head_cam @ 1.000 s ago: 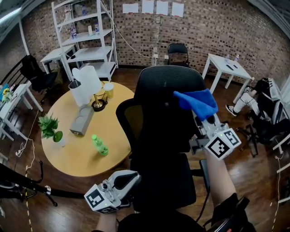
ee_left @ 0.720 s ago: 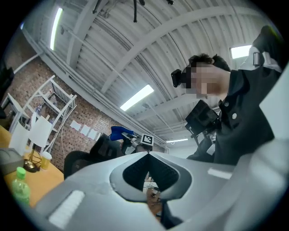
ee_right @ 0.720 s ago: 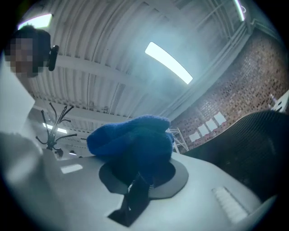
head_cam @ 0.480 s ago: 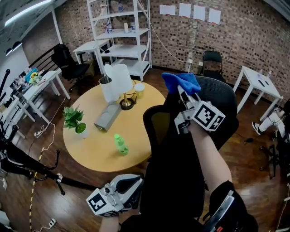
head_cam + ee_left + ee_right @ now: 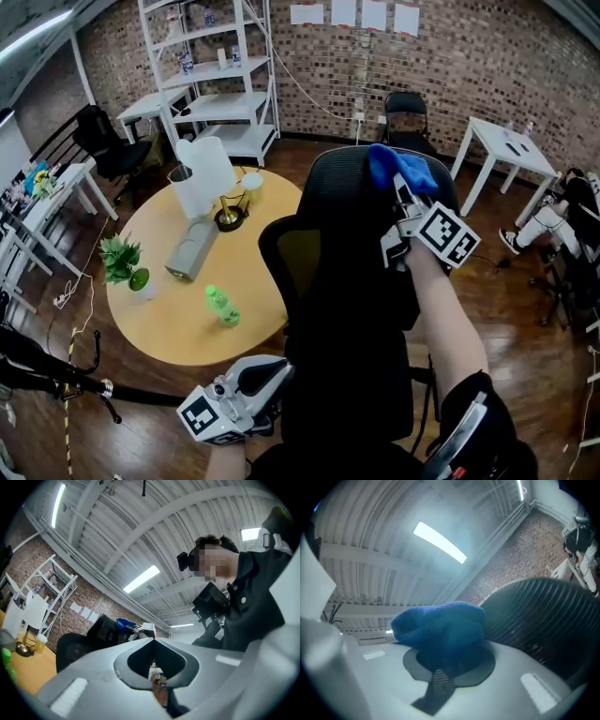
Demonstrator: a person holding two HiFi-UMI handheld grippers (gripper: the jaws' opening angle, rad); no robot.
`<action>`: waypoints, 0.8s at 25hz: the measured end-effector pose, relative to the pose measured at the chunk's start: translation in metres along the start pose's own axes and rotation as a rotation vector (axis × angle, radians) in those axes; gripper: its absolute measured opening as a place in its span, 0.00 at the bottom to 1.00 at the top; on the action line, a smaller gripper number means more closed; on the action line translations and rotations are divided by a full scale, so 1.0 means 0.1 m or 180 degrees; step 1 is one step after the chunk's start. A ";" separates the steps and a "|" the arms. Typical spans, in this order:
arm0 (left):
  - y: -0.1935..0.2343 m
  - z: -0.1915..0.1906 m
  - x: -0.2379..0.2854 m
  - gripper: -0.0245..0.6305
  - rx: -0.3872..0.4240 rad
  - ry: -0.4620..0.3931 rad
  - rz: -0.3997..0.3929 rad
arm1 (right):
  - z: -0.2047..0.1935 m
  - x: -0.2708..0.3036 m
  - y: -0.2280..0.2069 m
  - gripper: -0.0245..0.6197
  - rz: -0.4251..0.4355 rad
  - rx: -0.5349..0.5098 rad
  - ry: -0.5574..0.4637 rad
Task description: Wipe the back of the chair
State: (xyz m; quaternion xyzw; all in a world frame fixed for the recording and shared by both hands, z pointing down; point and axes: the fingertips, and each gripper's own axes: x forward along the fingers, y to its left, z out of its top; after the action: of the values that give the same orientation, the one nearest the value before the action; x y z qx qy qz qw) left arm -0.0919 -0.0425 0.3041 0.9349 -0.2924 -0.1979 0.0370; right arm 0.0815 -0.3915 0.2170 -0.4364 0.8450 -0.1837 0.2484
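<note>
- The right claw (image 5: 401,187) is clenched on a bunched blue cloth (image 5: 398,167). The cloth lies against the chair back (image 5: 347,244) at its upper right, just under the top rim.
- The left claw (image 5: 272,373) sits low by the chair's lower left edge, its jaws closed together on nothing. The head view does not settle whether it touches the chair.
- To the chair's left, the rim of the round bench (image 5: 169,328) comes close to the chair's left side. The bench carries a green bottle (image 5: 222,306), a small plant (image 5: 120,261) and a grey box (image 5: 191,247), all well apart from the chair back.
- To the right of the chair lies bare wood floor (image 5: 506,281), and a white bench (image 5: 497,142) stands well apart beyond it.
- The right gripper view alone shows the cloth filling the gap between the jaws, with the ribbed mesh of the chair back just beside it on the right. Above is a ceiling light (image 5: 439,542); neither bench nor the floor appears.
- The left gripper view looks upward. It shows the ceiling beams, the person's dark jacket (image 5: 253,606), and the chair back from the side with the cloth at its top.
</note>
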 end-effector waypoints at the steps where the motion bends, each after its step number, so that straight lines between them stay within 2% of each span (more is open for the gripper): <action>1: 0.00 -0.03 0.05 0.04 -0.0022 0.0000 -0.0030 | 0.07 -0.07 -0.07 0.12 -0.0043 -0.0040 -0.0017; 7: -0.11 -0.16 0.27 0.04 -0.0101 -0.0031 -0.0289 | 0.34 -0.45 -0.29 0.12 -0.0218 -0.0325 -0.0045; 12: -0.20 -0.19 0.43 0.04 -0.0224 -0.0047 -0.0459 | 0.53 -0.77 -0.41 0.12 -0.0419 -0.0686 -0.0070; 16: -0.22 -0.22 0.46 0.04 -0.0289 -0.0057 -0.0523 | 0.87 -1.11 -0.59 0.12 -0.0847 -0.1058 -0.0306; 20: -0.25 -0.20 0.41 0.04 -0.0350 -0.0136 -0.0567 | 1.21 -1.50 -0.60 0.12 -0.1297 -0.1667 -0.0786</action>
State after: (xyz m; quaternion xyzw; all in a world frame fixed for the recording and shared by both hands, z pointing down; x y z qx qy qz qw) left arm -0.0398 -0.0461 0.3034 0.9493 -0.1975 -0.2361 0.0642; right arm 0.2645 -0.3112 0.1897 -0.6639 0.7226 0.0476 0.1866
